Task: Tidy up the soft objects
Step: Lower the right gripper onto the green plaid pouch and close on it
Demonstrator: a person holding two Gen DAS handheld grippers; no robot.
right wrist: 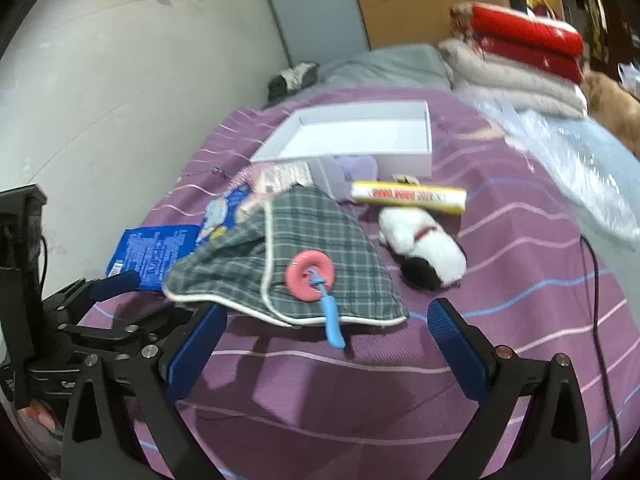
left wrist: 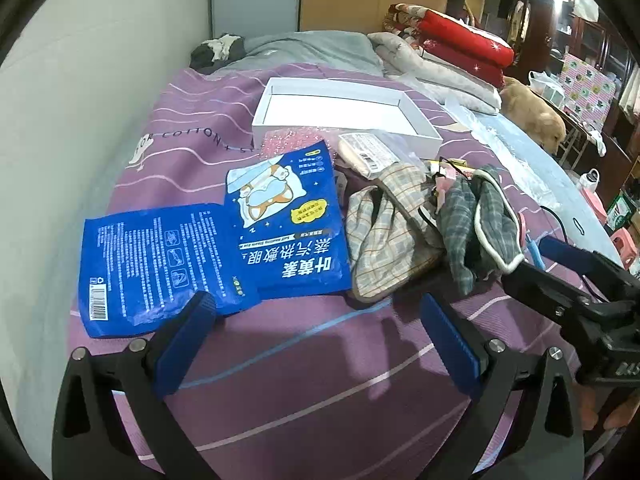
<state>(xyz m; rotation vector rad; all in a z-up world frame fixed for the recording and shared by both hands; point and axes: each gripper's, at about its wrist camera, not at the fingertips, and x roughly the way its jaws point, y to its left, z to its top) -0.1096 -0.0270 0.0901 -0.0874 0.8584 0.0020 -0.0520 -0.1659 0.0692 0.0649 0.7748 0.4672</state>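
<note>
While we held both grippers low over the purple bedspread [left wrist: 304, 360], each stood wide open and held nothing. Our left gripper [left wrist: 320, 320] had its blue pads [left wrist: 184, 344] spread far apart above bare cloth; the left pad's tip lay just at the near edge of a blue packet [left wrist: 160, 268], though we could not tell if it touched. A second blue packet [left wrist: 284, 220] with a cartoon on it lay just beyond, overlapping the first. To the right of that sat a beige plaid slipper [left wrist: 384, 236], and beside it a grey plaid slipper [left wrist: 480, 224], both ahead of the right pad and apart from it.

Our right gripper [right wrist: 324, 328] was likewise gaping. The grey plaid slipper [right wrist: 304, 256] lay straight ahead between its pads, its near edge close to the left pad [right wrist: 196, 356]. A pink ring toy [right wrist: 310, 276] with a blue handle rested on the slipper, the handle's end pointing toward the gap. Farther right lay a black-and-white plush [right wrist: 424, 248], behind it a yellow tube [right wrist: 408, 196]. A white box [right wrist: 400, 160], open-topped, sat beyond them all.
</note>
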